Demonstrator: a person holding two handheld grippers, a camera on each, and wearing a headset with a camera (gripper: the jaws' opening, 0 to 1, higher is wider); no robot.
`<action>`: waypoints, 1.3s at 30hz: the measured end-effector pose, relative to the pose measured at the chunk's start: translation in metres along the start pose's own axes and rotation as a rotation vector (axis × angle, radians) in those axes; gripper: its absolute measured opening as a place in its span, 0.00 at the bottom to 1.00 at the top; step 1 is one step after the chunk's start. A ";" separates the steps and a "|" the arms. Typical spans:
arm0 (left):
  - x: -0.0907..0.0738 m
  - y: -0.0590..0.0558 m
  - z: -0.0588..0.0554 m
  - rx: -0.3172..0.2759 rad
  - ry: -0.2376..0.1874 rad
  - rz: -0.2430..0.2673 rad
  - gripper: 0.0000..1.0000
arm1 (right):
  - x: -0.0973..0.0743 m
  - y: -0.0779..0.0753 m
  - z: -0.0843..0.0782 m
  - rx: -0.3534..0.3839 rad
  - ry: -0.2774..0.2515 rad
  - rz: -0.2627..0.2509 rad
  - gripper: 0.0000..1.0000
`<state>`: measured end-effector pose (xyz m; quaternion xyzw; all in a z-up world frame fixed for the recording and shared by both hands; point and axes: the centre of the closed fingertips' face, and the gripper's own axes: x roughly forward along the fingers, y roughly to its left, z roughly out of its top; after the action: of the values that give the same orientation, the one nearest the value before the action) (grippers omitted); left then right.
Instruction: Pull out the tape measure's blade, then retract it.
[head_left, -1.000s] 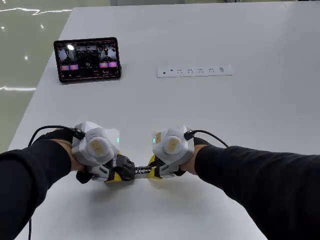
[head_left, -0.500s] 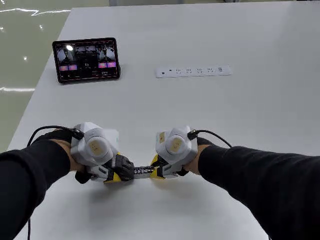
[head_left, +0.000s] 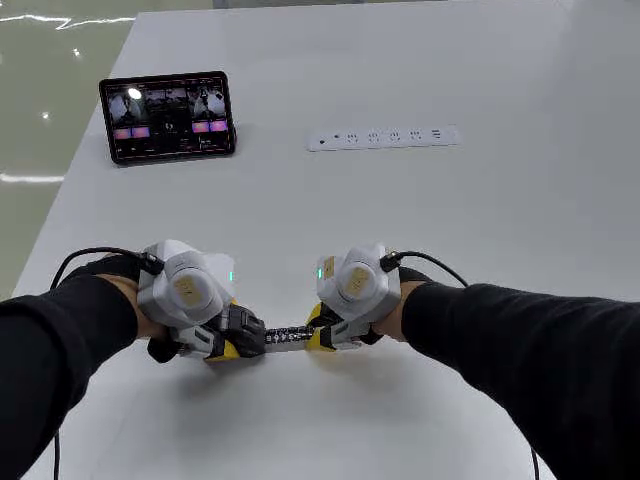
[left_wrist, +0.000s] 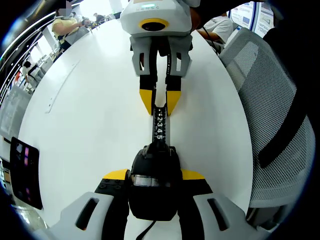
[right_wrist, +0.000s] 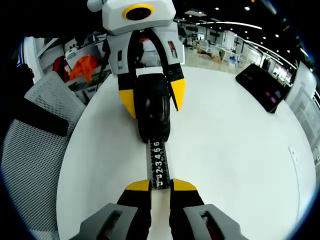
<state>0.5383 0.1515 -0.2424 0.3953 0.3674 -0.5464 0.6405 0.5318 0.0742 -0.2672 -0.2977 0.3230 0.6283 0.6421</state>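
A black tape measure case (left_wrist: 152, 175) sits between the yellow-tipped jaws of my left gripper (left_wrist: 152, 176), which is shut on it. The case (right_wrist: 152, 107) appears in the right gripper view too, and in the head view (head_left: 245, 333). A short length of blade (left_wrist: 159, 122) with numbers up to about 6 runs out of it. My right gripper (right_wrist: 161, 186) is shut on the blade's end (right_wrist: 157, 172). In the head view the left gripper (head_left: 238, 342) and right gripper (head_left: 318, 335) face each other near the table's front edge, joined by the blade (head_left: 288, 336).
A tablet (head_left: 167, 115) with a lit screen stands at the back left of the white table (head_left: 450, 230). A white power strip (head_left: 384, 138) lies at the back centre. A grey mesh chair (left_wrist: 272, 115) stands beside the table. Cables trail from both grippers.
The right gripper has moved a little to the right, away from the left one, and a bit more blade shows between them. The left gripper has stayed put.
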 end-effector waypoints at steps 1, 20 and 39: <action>0.000 0.000 0.000 0.000 0.000 0.000 0.32 | 0.000 0.000 -0.001 0.001 0.001 0.000 0.09; 0.000 -0.001 0.000 0.002 0.001 0.001 0.32 | -0.005 -0.001 -0.010 0.014 0.007 -0.003 0.09; 0.000 0.000 0.001 0.004 0.001 0.003 0.32 | -0.012 -0.002 -0.021 0.026 0.018 -0.007 0.09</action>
<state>0.5380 0.1508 -0.2426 0.3975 0.3659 -0.5458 0.6404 0.5331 0.0506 -0.2704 -0.2962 0.3355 0.6192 0.6452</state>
